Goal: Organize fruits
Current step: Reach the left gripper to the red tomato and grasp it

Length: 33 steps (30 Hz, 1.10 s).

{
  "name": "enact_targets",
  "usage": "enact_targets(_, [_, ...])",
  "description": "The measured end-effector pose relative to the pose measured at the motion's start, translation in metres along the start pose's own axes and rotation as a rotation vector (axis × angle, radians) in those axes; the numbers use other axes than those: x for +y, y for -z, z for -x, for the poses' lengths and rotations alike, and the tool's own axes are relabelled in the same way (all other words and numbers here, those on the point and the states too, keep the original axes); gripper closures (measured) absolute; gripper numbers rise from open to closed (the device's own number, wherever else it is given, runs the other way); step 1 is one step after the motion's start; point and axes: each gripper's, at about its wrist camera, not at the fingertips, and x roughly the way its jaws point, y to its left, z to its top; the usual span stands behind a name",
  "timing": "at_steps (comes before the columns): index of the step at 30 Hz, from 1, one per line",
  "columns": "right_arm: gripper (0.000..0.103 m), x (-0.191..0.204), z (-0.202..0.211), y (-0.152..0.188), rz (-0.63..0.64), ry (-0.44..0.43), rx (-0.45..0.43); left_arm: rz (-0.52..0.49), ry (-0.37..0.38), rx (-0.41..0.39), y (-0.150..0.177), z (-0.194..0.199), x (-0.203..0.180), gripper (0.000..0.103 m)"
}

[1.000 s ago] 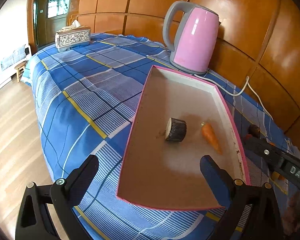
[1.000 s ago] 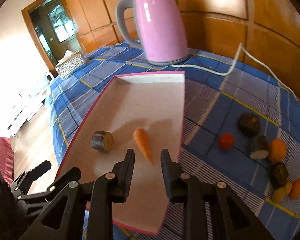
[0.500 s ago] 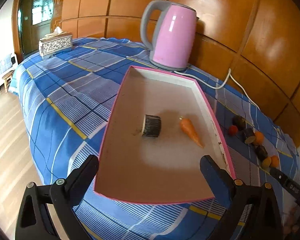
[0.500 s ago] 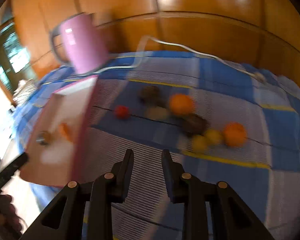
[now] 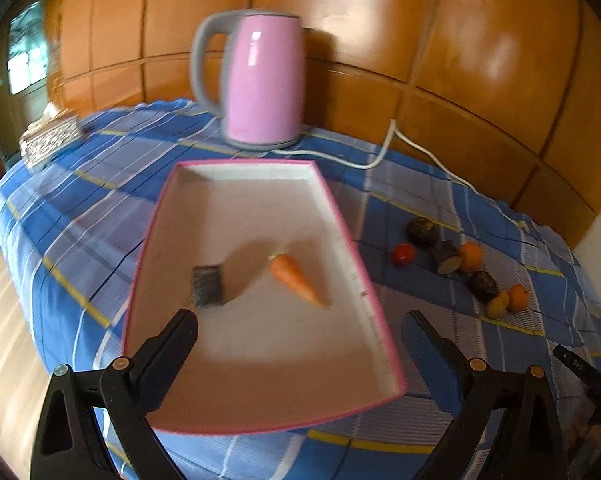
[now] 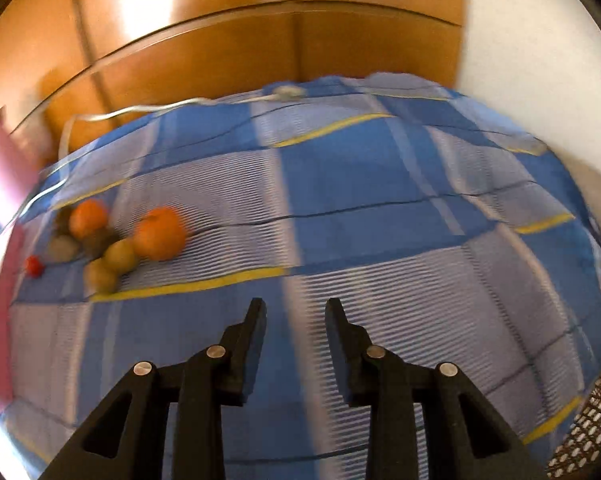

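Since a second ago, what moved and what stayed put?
The right claw swung right, away from the pink-rimmed tray toward the loose fruit, where an orange tangerine lies; it holds nothing, and its gap has widened a little. The left claw, wide open, pulled back slightly. The orange carrot and dark cut cylinder stayed in the tray; the pink kettle stayed too.

no legible text, labels or numbers
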Motion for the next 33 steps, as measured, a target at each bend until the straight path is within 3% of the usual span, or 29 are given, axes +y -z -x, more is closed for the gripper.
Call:
enact_targets(8, [0.069,-0.051,-0.008,0.002,-0.122,0.147,-0.047,-0.079,0.051,0.038,-0.019,-0.015,-0.031,0.004])
enact_targets(11, [0.067,-0.058,-0.011,0.002,-0.139,0.170,-0.064,-0.103,0.079,0.068,-0.026,-0.027,-0.043,0.013])
enact_targets(13, [0.065,-0.058,-0.011,0.002,-0.138,0.173,-0.071,-0.121,0.094,0.087,-0.029,-0.035,-0.051,0.024])
enact_targets(20, [0.051,-0.054,-0.012,0.006,-0.125,0.162,-0.103,-0.217,0.162,0.136,-0.043,-0.062,-0.083,0.049])
enact_targets(22, [0.048,-0.052,-0.014,0.006,-0.120,0.160,-0.109,-0.224,0.185,0.173,-0.045,-0.074,-0.089,0.062])
enact_targets(33, [0.040,-0.050,-0.015,0.006,-0.113,0.146,-0.118,-0.245,0.114,0.272,-0.053,-0.134,-0.115,0.062])
